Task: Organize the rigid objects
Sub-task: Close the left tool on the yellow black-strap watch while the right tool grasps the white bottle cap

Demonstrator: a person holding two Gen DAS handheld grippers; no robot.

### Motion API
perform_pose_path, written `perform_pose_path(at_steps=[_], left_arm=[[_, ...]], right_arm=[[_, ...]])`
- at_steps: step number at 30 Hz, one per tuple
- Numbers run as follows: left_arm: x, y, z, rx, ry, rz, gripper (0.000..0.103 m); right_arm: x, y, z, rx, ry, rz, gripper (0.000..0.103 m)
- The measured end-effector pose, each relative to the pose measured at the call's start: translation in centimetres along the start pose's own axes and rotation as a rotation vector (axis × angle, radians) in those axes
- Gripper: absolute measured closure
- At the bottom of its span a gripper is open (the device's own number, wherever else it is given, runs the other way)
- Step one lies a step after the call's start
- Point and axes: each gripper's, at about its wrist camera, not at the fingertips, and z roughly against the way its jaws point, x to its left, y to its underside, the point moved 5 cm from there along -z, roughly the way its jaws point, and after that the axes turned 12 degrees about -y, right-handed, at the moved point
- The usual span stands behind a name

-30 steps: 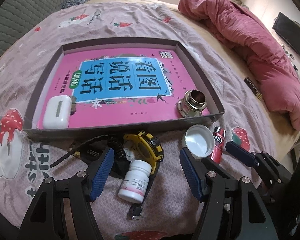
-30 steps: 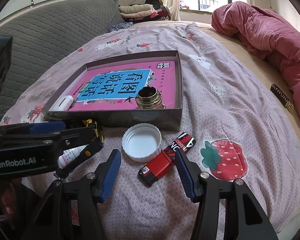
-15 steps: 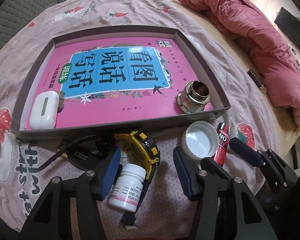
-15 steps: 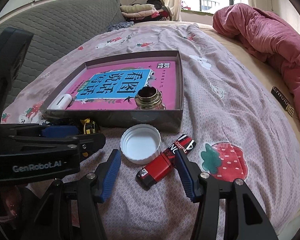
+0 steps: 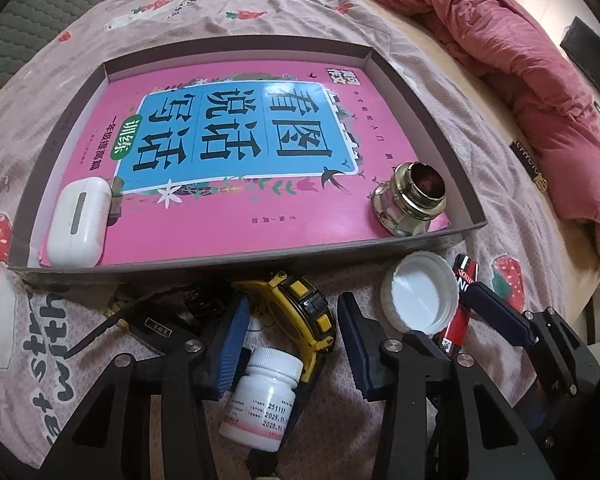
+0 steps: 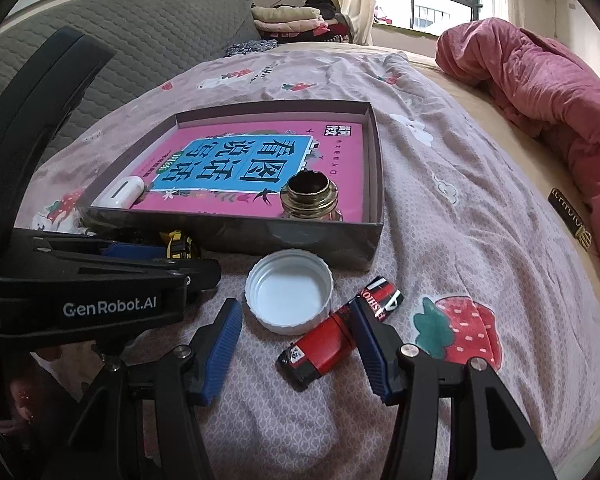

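Bed surface, pink strawberry-print sheet [image 5: 420,52], items listed left to right.

1. Shallow grey cardboard tray [image 5: 236,258], lying flat on the sheet. It holds a pink and blue book [image 5: 236,128] that covers most of its floor. On the book, near left corner: white earbud case [image 5: 78,222], lying flat. On the book, near right corner: gold metal threaded fitting [image 5: 410,204], open end up.

2. Black object with a thin cable [image 5: 156,326], on the sheet just outside the tray's near wall, left of the tape measure; kind cannot be told.

3. Yellow and black tape measure [image 5: 300,308], on the sheet near the tray's near wall, lying between the left tool's fingers.

4. White pill bottle [image 5: 262,400], on its side, cap toward the tape measure and touching it. It lies between the blue pads of the left gripper [image 5: 288,344].

5. Left gripper: jaws partly spread, having just been closing. The left pad sits just beside the bottle's cap; the right pad stands clear of it. No pinch is seen.

6. White plastic lid [image 6: 290,298], hollow side up, on the sheet near the tray's near right corner.

7. Red and black lighter [image 6: 332,340], lying flat, just right of the lid. It sits partly between the pads of the right gripper [image 6: 296,352], with the right pad crossing over its middle.

8. Right gripper: jaws spread, nothing pinched.

9. Crumpled pink quilt [image 6: 540,100], far right of the bed.
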Motion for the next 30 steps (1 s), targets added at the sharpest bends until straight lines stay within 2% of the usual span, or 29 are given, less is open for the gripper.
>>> perform_pose_path(at_steps=[7, 15, 18, 25, 30], left_arm=[[0.1, 0.1, -0.6, 0.004, -0.001, -0.001, 0.058], [0.1, 0.0, -0.8, 0.007, -0.004, -0.003, 0.058], [0.1, 0.0, -0.8, 0.009, -0.007, -0.004, 0.058], [-0.2, -0.2, -1.0, 0.02, -0.018, -0.002, 0.058], [-0.5, -0.3, -1.3, 0.041, -0.03, -0.008, 0.058]], right_arm=[[0.3, -0.4, -1.0, 0.0, 0.006, 0.057, 0.048], [1.0, -0.4, -2.6, 0.043, -0.001, 0.13, 0.048], [1.0, -0.4, -3.0, 0.049, -0.032, 0.122, 0.053], [0.7, -0.5, -2.8, 0.026, -0.076, 0.097, 0.054], [0.5, -0.7, -2.0, -0.005, -0.037, 0.119, 0.054]])
